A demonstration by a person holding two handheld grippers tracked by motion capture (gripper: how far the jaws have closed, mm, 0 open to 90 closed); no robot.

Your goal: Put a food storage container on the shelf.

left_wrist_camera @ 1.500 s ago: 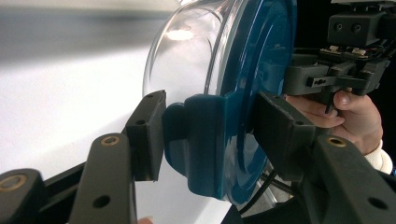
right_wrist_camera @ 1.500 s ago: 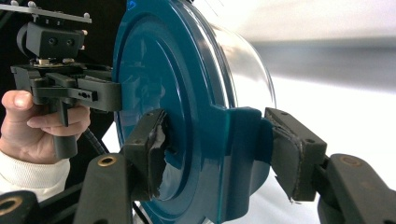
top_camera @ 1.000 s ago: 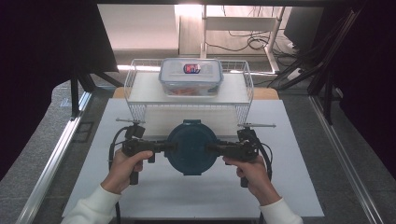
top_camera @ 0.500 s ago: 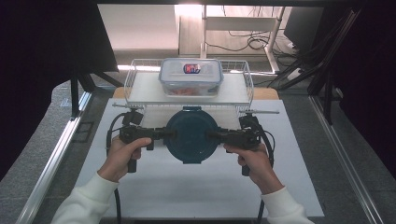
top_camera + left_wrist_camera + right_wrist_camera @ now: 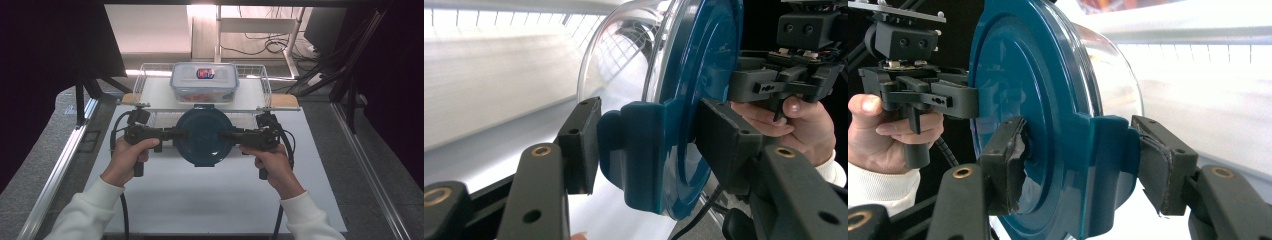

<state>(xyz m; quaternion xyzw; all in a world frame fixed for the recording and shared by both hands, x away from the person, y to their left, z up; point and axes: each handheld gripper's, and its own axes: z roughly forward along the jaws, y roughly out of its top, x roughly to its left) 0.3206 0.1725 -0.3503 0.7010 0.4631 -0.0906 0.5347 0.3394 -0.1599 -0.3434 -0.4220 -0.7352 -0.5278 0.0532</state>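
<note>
Plainly no readable writing; my left tongs [image 5: 172, 134] and right tongs [image 5: 226, 135] clamp side tabs of round clear container with dark blue lid [image 5: 204, 135] above white tabletop [image 5: 210, 195].

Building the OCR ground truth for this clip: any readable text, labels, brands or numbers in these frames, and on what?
None can be read.
Red and blue label on the lid of the rectangular food container in the wire basket: print too small and blurred to read.
Round blue-lidded container, held by the left gripper and the right gripper: no print seen.
</note>
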